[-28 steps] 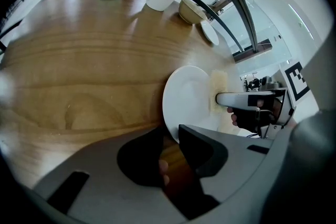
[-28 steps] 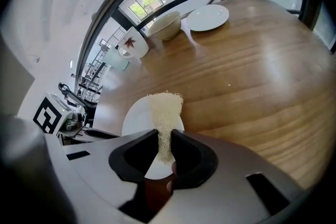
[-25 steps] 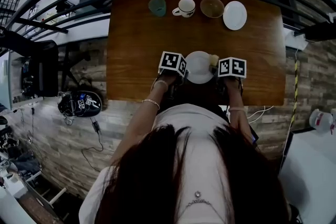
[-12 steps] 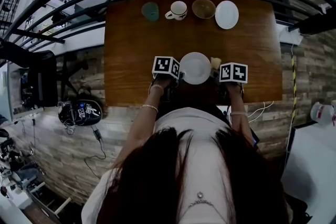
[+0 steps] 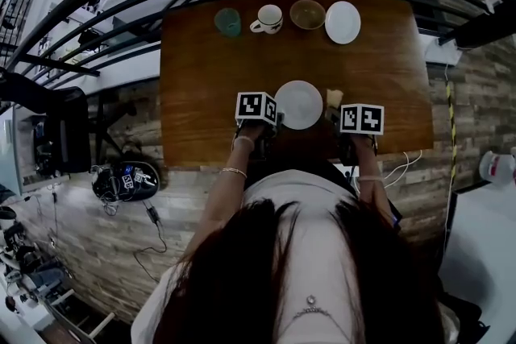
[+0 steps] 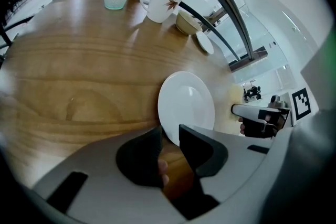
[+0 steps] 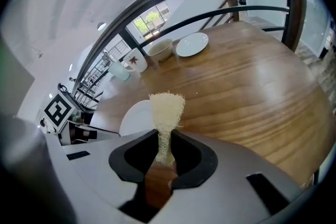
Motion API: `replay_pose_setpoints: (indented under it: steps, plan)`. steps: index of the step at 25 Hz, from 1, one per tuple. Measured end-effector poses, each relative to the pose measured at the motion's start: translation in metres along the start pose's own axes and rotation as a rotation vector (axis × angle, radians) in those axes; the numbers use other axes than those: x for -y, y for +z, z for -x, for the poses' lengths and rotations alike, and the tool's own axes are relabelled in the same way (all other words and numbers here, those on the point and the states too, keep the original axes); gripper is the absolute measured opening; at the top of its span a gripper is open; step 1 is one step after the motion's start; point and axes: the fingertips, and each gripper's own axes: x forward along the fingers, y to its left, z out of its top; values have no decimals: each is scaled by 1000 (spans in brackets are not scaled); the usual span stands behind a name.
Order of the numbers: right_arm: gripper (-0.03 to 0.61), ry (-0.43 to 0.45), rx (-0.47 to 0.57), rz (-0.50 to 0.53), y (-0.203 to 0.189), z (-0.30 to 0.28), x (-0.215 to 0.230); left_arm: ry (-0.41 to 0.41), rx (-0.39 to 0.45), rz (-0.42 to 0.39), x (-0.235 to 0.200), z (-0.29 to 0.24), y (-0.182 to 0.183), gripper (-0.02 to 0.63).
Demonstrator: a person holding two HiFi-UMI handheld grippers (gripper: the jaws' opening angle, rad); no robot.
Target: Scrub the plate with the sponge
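Lower centre: my left gripper (image 6: 169,140) pinches the near rim of the white plate (image 6: 187,102). My right gripper (image 7: 165,150) squeezes the sponge (image 7: 167,108), just beside the plate's right edge. The plate lies mid-table (image 5: 201,76), between the 2 grippers.

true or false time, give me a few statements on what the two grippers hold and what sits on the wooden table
1. The left gripper is clamped on the rim of the white round plate. True.
2. The right gripper is empty. False: it pinches a pale yellow fibrous sponge.
3. A frosted green glass, a white mug, a tan bowl and a small white plate stand in a row at the far edge of the wooden table. True.
4. The white mug lies on its side. False: it stands upright.
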Motion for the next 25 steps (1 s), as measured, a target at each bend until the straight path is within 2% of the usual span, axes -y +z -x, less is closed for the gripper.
replay_pose_setpoints:
  steps: [7, 14, 18, 25]
  plan:
    - [92, -2, 39, 106, 3, 13, -9, 39, 104, -37, 6, 22, 7, 103]
    - [92, -6, 189, 228, 30, 29, -30, 118, 279, -121, 19, 60, 23, 89]
    - [92, -26, 232, 270, 39, 36, -36, 145, 365, -172, 28, 80, 34, 75]
    - [92, -75, 280, 340, 44, 53, -40, 138, 500, -230, 43, 104, 47, 60]
